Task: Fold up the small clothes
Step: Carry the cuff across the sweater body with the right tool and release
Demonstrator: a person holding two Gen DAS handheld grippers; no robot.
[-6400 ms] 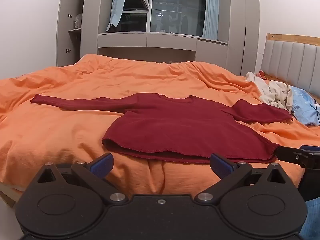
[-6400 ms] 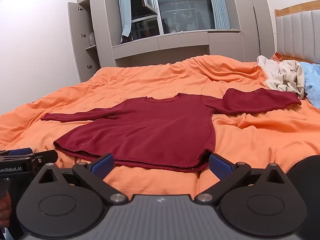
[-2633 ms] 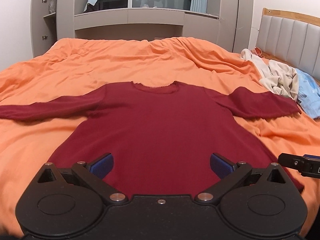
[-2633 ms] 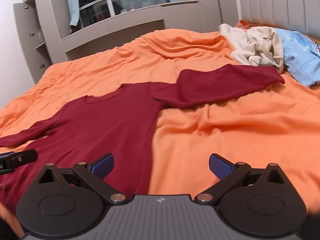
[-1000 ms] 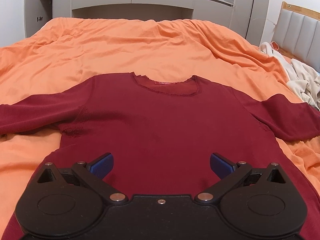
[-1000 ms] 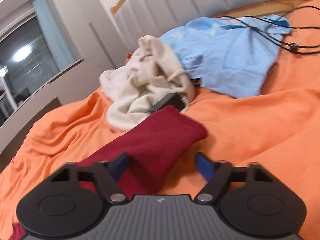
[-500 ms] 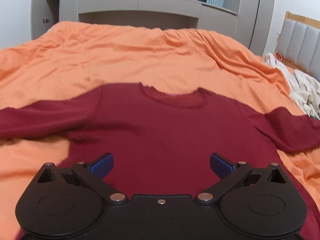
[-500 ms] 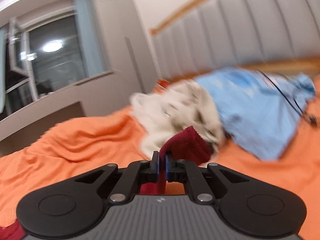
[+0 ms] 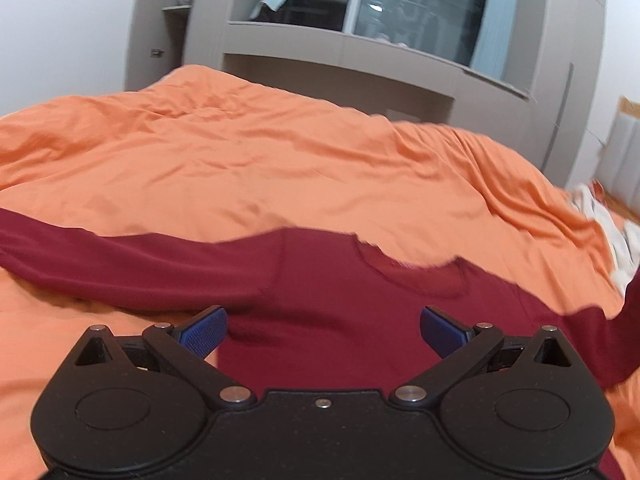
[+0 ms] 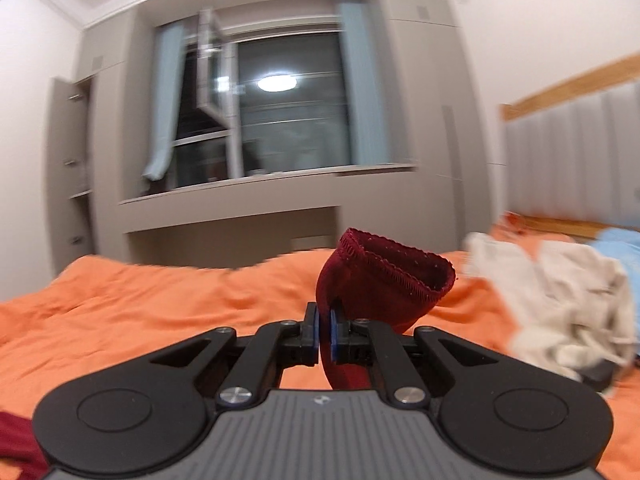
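Up goes the sleeve end (image 10: 384, 276) since a second ago: back then it lay flat on the orange bed (image 10: 160, 300), and now the right claw (image 10: 325, 334) pinches it tight and holds it in the air. The cuff stands open like a little cup above the blue pads. Beside it on the right lie a cream cloth (image 10: 560, 300) and a blue cloth (image 10: 624, 248).

From the left wrist view, the dark red shirt (image 9: 340, 308) lies flat on the bed, its neck hole facing the window (image 9: 416, 12). One long sleeve stretches out to the left. The left claw (image 9: 323, 332) is wide open above the shirt and holds nothing.
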